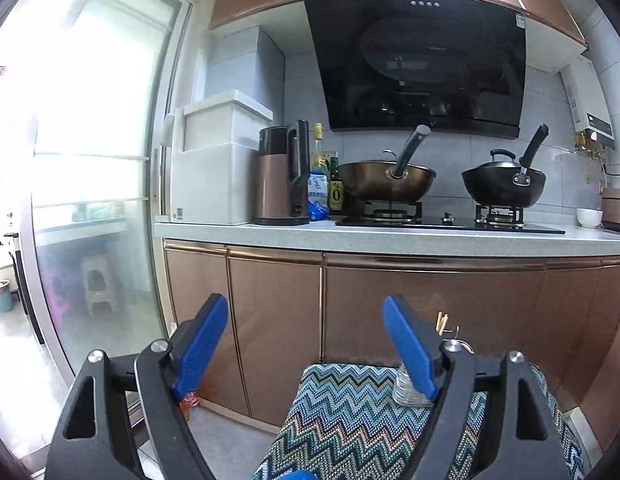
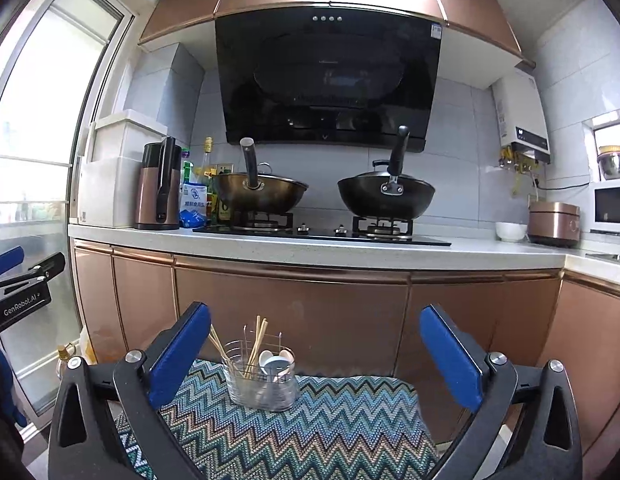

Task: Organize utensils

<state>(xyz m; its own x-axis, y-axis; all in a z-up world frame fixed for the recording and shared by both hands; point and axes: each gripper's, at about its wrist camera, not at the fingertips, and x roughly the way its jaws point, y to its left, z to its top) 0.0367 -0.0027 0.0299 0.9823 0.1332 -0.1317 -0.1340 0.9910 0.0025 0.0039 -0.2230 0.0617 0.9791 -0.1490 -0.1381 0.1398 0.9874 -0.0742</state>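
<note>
You held both claws nearly level, aimed at the copper cabinets. Your right gripper (image 2: 315, 354) was spread wide and empty; your left gripper (image 1: 304, 350) was spread too, gripping nothing. On the zigzag-patterned woven cushion (image 2: 310, 420) stood the clear glass utensil holder (image 2: 262, 384), holding wooden chopsticks (image 2: 257, 344) and white spoons (image 2: 276, 362).
</note>
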